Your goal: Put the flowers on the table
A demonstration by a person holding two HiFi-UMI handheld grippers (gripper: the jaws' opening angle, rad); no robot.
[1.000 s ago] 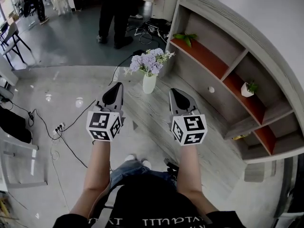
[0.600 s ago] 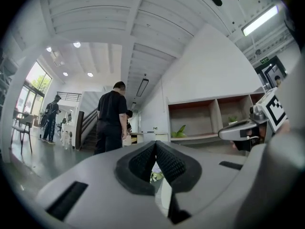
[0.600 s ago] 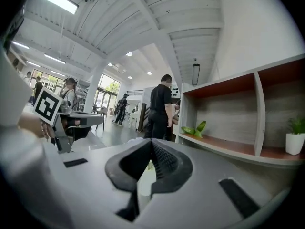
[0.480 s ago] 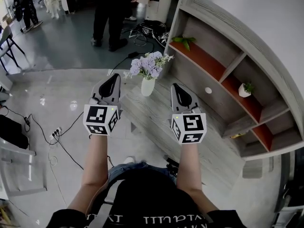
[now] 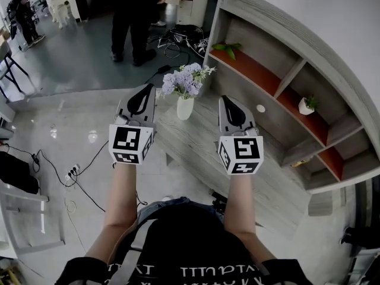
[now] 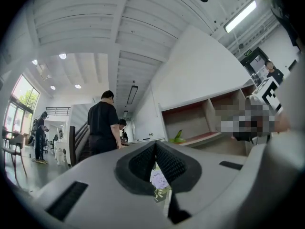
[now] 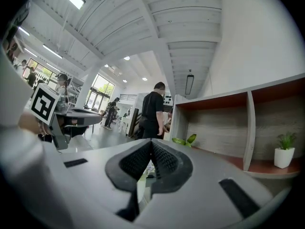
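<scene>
A bunch of pale purple flowers point(image 5: 185, 82) stands upright in a white vase point(image 5: 184, 107) on a low grey wooden platform point(image 5: 202, 144). In the head view my left gripper point(image 5: 144, 92) is held just left of the vase, and my right gripper point(image 5: 231, 104) just right of it. Both are shut and hold nothing, and neither touches the vase. In the left gripper view the flowers point(image 6: 158, 178) show below the closed jaws of the left gripper point(image 6: 155, 144). A strip of the vase point(image 7: 142, 187) shows under the right gripper point(image 7: 151, 143).
A wall shelf unit point(image 5: 279, 76) with red-brown boards runs along the right, holding a leafy plant point(image 5: 228, 47) and a small potted plant point(image 5: 307, 105). A person in black point(image 5: 133, 16) stands behind the vase. Cables and a power strip point(image 5: 74, 171) lie on the floor at left.
Both grippers have moved forward and now flank the vase. The flowers show more plainly under the left gripper's jaws. Both stay shut.
</scene>
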